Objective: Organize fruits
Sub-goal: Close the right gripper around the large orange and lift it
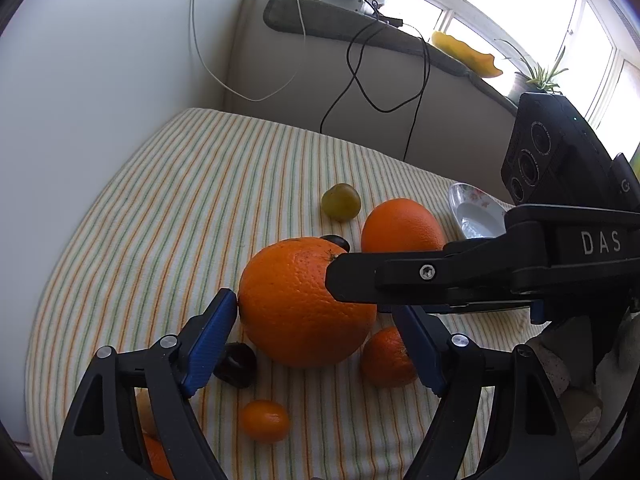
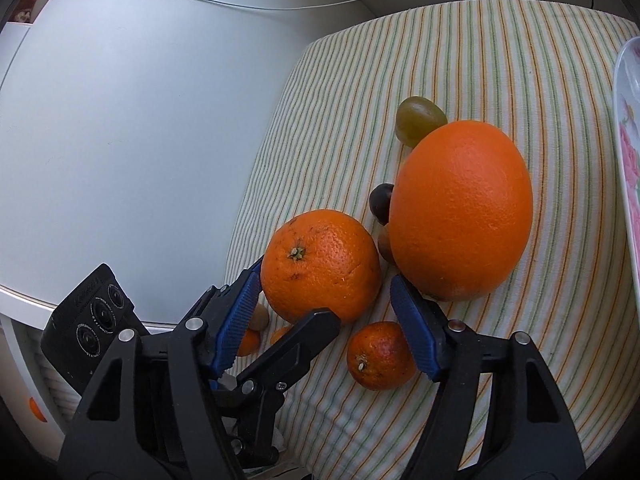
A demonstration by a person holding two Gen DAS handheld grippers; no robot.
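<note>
A large orange with a stem scar [image 1: 304, 304] [image 2: 320, 264] lies on the striped cloth [image 1: 160, 200]. My left gripper [image 1: 316, 324] is open with its blue pads either side of it. My right gripper [image 2: 324, 300] is open around the same orange; one of its fingers [image 1: 400, 276] crosses in front of the fruit in the left wrist view. A second large orange [image 1: 400, 226] [image 2: 460, 208] lies just beyond. A small mandarin [image 1: 386, 360] [image 2: 378, 356], a kumquat [image 1: 264, 420], dark plums [image 1: 236, 364] [image 2: 380, 202] and a green plum [image 1: 341, 202] [image 2: 418, 120] lie around.
A white floral plate [image 1: 474, 212] [image 2: 628, 140] stands at the right of the cloth. A white wall [image 1: 100, 100] borders the cloth on the left. Cables [image 1: 360, 80] hang over the padded back edge below the window sill.
</note>
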